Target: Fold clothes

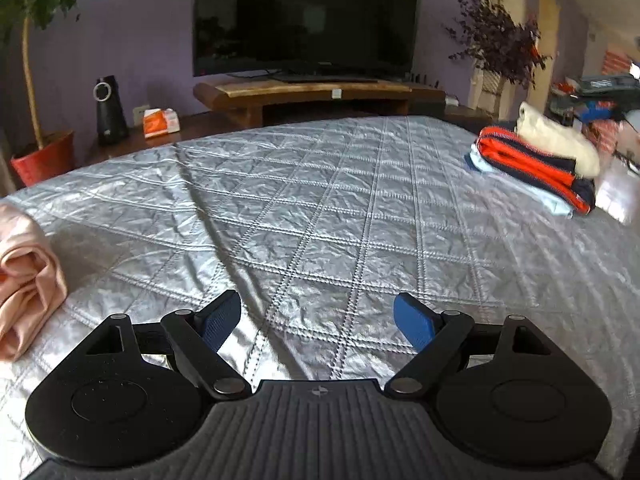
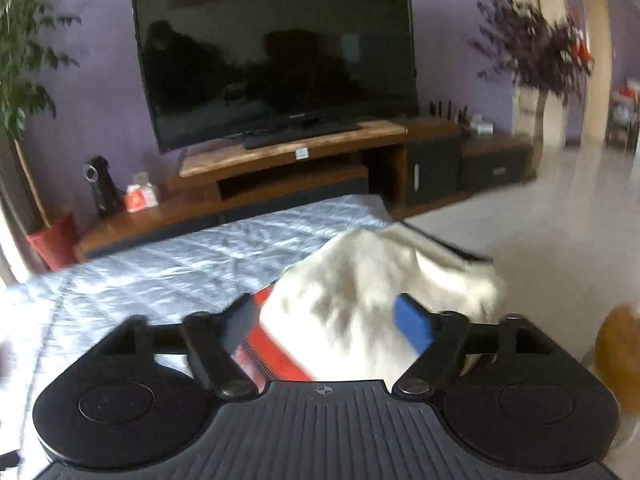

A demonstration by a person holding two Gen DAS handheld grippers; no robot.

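While both grippers sit low over a bed covered in a silver quilted bedspread (image 1: 320, 208), neither one grasps cloth. Left gripper (image 1: 318, 320): blue-padded fingers (image 1: 218, 322) spread wide, bare quilt showing between them, nothing pinched. At 9 o'clock in the left wrist view, a crumpled pink garment (image 1: 28, 280) lies on the bedspread at the frame edge, apart from the fingers. At 2 o'clock, near the far right side of the bed, a stack of folded clothes (image 1: 532, 164): a cream piece (image 1: 556, 136) on top, a red-and-navy striped piece (image 1: 528, 162) under it, pale blue cloth at the bottom. Right gripper (image 2: 326, 322): fingers also spread, hovering just above that same stack; the cream piece fills the gap between the pads at 12 o'clock, the red stripes peek out at 10 o'clock beside the left finger. Right wrist view is blurred, so I cannot tell whether the pads touch the fabric. Beyond the bed, 12 o'clock in both views: a dark television (image 1: 308, 16) on a wooden stand (image 1: 304, 94). A green potted plant (image 1: 36, 60) in a red pot at 10 o'clock, a purple-leaved plant (image 1: 500, 40) at 1 o'clock.
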